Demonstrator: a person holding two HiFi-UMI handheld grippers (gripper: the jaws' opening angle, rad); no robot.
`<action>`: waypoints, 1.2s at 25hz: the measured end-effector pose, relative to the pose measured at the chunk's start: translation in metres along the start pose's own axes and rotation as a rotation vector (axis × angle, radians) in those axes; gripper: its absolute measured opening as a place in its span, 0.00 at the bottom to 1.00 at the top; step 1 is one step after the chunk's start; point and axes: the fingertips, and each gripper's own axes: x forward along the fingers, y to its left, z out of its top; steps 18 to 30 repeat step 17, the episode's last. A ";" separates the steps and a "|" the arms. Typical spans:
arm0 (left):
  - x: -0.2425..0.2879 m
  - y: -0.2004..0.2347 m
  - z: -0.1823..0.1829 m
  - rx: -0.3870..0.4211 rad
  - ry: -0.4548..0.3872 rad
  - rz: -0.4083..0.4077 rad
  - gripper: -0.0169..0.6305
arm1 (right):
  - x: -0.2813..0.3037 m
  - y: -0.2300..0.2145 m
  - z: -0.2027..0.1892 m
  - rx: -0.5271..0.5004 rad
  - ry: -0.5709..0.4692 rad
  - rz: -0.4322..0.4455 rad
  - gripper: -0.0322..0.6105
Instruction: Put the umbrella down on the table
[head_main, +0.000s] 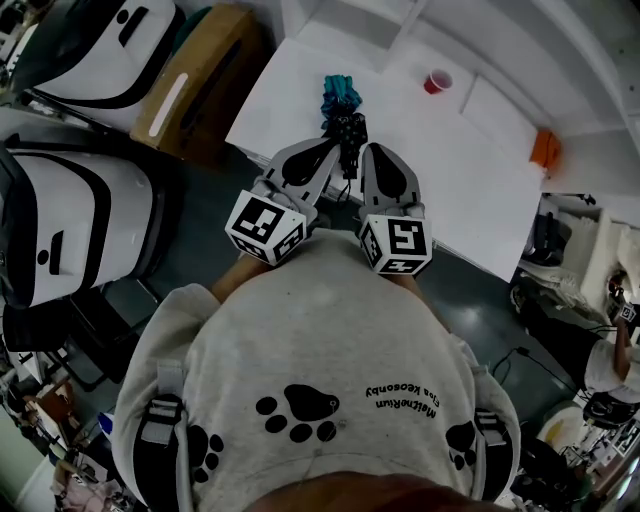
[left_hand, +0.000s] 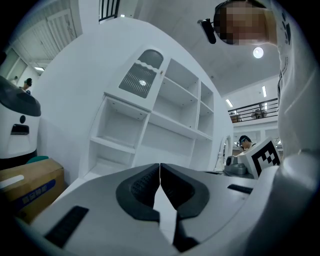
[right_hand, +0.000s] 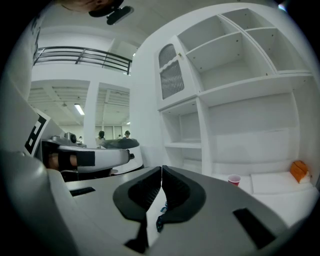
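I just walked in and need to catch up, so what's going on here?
A person stands at a white table with a two-jaw gripper in each hand. A dark and teal umbrella lies on the table just beyond the gripper tips. The left gripper and the right gripper are both shut with nothing between their jaws, so neither holds the umbrella. A red cup stands farther back on the table.

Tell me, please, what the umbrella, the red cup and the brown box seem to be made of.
Umbrella: probably thin fabric, teal, matte, bunched in soft folds. Red cup: likely plastic with a smooth rim, too small to be sure. Box: cardboard, by its dull brown faces and flat panels.
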 end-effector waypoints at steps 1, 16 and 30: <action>-0.001 0.003 -0.001 -0.002 0.002 -0.001 0.06 | 0.000 0.001 -0.001 -0.002 0.002 -0.003 0.10; -0.014 0.043 -0.005 -0.022 0.006 -0.050 0.06 | 0.025 0.024 -0.011 -0.018 0.040 -0.048 0.10; -0.014 0.046 -0.006 -0.021 0.007 -0.055 0.06 | 0.027 0.026 -0.012 -0.017 0.041 -0.052 0.10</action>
